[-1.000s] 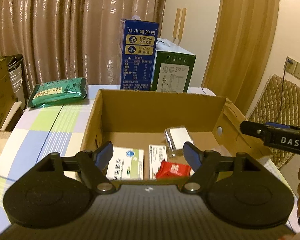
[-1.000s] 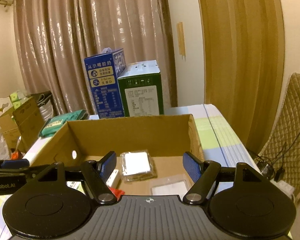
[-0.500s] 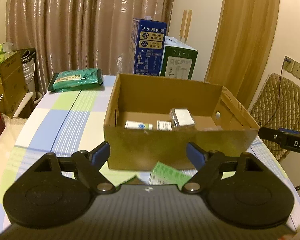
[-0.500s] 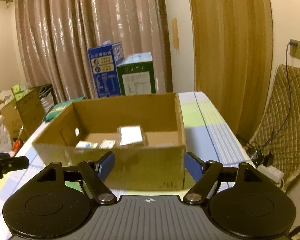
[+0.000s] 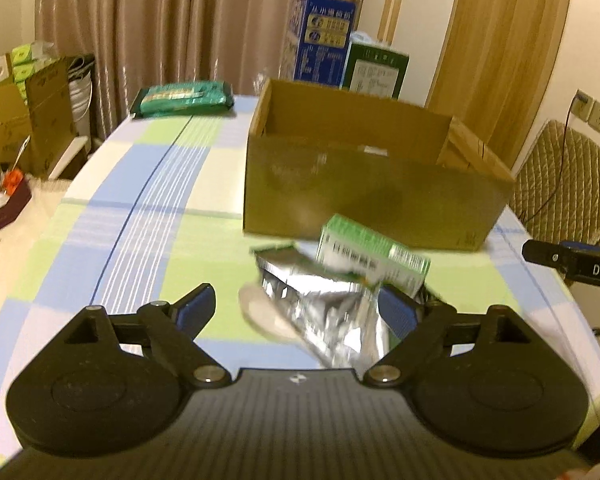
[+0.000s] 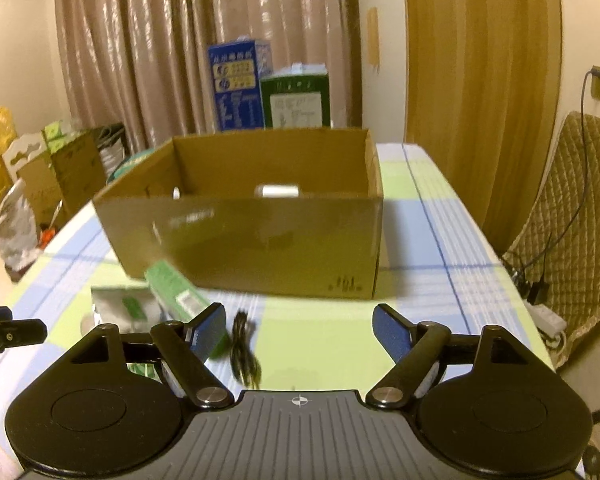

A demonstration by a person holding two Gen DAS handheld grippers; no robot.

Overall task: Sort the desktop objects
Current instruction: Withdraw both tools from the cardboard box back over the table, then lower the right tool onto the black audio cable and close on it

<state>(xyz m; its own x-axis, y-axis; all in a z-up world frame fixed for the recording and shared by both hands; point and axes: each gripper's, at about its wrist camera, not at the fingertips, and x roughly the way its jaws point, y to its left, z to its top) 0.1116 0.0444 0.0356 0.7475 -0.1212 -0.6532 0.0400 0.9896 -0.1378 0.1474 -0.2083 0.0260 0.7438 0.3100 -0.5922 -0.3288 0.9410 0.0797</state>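
Note:
A brown cardboard box (image 5: 372, 184) stands open on the checked tablecloth, also in the right wrist view (image 6: 260, 236), with a white item (image 6: 277, 191) showing inside. In front of it lie a green and white carton (image 5: 374, 258) on a silver foil packet (image 5: 332, 312); the carton (image 6: 176, 284) and packet (image 6: 120, 304) also show in the right wrist view. A coiled black cable (image 6: 244, 354) lies between my right fingers. My left gripper (image 5: 300, 308) is open over the foil packet. My right gripper (image 6: 300, 326) is open and empty.
A green wipes pack (image 5: 184, 98) lies at the table's far left. A blue carton (image 5: 322, 44) and a dark green carton (image 5: 376, 70) stand behind the box. A padded chair (image 6: 572, 216) is right of the table; boxes and bags (image 6: 40, 176) on the floor left.
Both grippers have pulled back from over the box towards the table's near side. The carton, foil packet and cable have come into view in front of the box.

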